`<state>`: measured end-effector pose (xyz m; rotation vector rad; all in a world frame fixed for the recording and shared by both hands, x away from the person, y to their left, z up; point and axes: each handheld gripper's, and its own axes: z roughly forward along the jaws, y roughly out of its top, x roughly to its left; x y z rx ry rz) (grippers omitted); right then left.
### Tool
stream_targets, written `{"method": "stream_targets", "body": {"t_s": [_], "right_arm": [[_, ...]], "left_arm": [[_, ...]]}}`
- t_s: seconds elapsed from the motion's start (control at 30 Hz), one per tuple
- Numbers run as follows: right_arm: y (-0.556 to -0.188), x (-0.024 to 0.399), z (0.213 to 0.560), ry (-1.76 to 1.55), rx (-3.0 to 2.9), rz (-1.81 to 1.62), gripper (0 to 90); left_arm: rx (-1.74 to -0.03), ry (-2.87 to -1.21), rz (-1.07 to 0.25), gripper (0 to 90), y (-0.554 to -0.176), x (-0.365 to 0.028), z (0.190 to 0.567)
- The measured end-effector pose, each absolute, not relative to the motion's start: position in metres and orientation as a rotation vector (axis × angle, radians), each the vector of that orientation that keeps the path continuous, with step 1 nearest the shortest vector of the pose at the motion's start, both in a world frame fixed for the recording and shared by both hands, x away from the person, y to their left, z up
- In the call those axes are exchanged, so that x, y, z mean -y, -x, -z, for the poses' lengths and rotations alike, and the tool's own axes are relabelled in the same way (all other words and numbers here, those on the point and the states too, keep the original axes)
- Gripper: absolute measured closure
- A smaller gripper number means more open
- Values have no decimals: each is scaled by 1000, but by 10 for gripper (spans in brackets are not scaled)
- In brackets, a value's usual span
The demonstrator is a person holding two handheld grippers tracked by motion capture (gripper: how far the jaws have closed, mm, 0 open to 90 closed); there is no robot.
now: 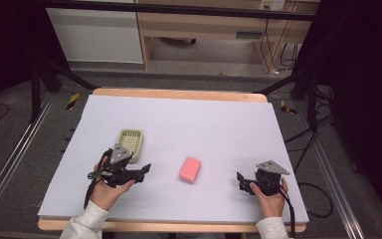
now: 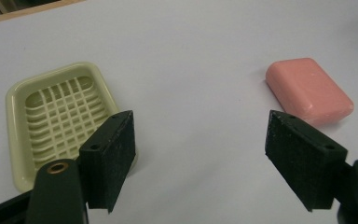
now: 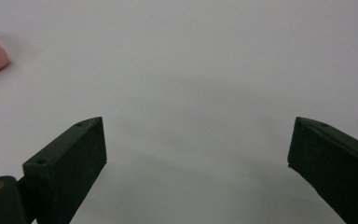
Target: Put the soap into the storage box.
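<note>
The pink soap bar [image 1: 190, 170] lies flat on the tabletop [image 1: 219, 124]; judged rigid, light, possibly slick. Grip across its short sides. Left gripper [image 2: 200, 154] and right gripper [image 3: 198, 158] jaws stand apart, empty; soap dish [image 2: 58, 119] sits nearby.

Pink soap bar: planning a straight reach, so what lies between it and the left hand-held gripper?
Nothing: in the high view, only bare white table separates the pink rectangular soap bar from the left hand-held gripper.
</note>
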<state>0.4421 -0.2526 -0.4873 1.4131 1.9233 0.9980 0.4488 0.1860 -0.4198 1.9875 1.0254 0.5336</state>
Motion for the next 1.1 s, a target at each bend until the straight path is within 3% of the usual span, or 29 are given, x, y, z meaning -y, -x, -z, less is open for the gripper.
{"method": "stream_targets", "body": {"t_s": [1.1], "right_arm": [[-442, 254, 487, -1415, -1917, -1006, 47]], "left_arm": [[-961, -2024, -460, 237, -463, -123, 410]]}}
